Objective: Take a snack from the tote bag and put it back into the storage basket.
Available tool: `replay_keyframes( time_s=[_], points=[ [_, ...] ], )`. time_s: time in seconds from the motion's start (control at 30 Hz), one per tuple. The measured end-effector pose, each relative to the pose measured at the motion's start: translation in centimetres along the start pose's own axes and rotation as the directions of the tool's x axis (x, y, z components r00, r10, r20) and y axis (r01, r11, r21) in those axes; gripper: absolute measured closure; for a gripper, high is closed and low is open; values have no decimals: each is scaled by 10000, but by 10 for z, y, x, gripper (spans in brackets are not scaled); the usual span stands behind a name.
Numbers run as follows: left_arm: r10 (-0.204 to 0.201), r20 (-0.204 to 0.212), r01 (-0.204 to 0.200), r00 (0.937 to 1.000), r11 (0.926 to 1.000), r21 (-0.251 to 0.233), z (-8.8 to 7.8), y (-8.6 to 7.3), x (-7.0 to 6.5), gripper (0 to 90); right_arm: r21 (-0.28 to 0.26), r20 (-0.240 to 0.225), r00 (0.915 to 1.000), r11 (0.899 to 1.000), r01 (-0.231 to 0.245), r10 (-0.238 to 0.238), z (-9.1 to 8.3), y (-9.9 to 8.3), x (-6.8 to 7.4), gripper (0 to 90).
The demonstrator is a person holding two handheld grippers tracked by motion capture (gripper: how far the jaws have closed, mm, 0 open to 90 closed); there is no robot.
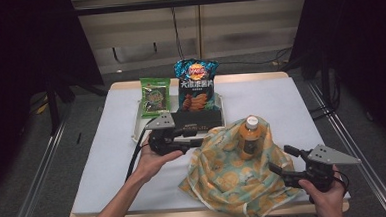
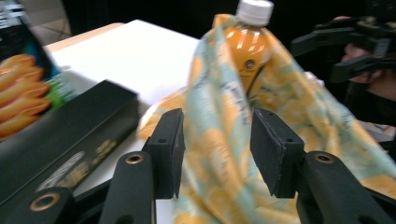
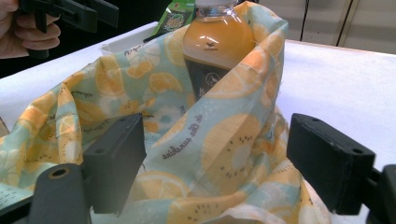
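An orange juice bottle [image 1: 251,135] with a white cap stands upright inside a citrus-print cloth bag [image 1: 230,179] in the middle of the table. My left gripper [image 1: 198,136] is at the bag's left edge. In the left gripper view its jaws [image 2: 215,149] stand apart with a fold of the cloth [image 2: 289,107] between them, below the bottle [image 2: 247,46]. My right gripper [image 1: 279,158] is at the bag's right side. Its jaws [image 3: 215,158] are wide apart around loose cloth [image 3: 116,88], with the bottle [image 3: 215,51] beyond.
At the back, a white tray [image 1: 136,129] holds a green snack bag [image 1: 155,95], a blue chips bag [image 1: 196,86] and a black box [image 1: 197,119] just behind my left gripper. White cloth covers the table; the bag's bottom corner hangs over the front edge.
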State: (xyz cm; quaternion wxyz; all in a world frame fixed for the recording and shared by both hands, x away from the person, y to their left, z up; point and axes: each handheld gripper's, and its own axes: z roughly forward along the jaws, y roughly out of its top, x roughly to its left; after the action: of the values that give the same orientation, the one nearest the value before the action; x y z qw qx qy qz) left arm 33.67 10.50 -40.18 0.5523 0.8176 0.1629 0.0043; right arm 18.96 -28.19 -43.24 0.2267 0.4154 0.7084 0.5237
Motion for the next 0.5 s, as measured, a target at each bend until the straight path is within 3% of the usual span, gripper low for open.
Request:
replay_keyframes(
  time_s=[0.17,0.3,0.5],
  points=[
    [232,567,-239,9981,9997,112,17,5,-12,592,-82,249,9997,10000,-1,3,3,2,0,251],
    [336,1121,-354,9931,9993,140,32,10,-20,653,-140,347,9994,9999,-71,76,6,5,0,273],
    [357,1601,-408,9864,9987,289,59,15,-29,658,-50,321,9994,9999,-105,107,10,7,-1,328]
  ],
)
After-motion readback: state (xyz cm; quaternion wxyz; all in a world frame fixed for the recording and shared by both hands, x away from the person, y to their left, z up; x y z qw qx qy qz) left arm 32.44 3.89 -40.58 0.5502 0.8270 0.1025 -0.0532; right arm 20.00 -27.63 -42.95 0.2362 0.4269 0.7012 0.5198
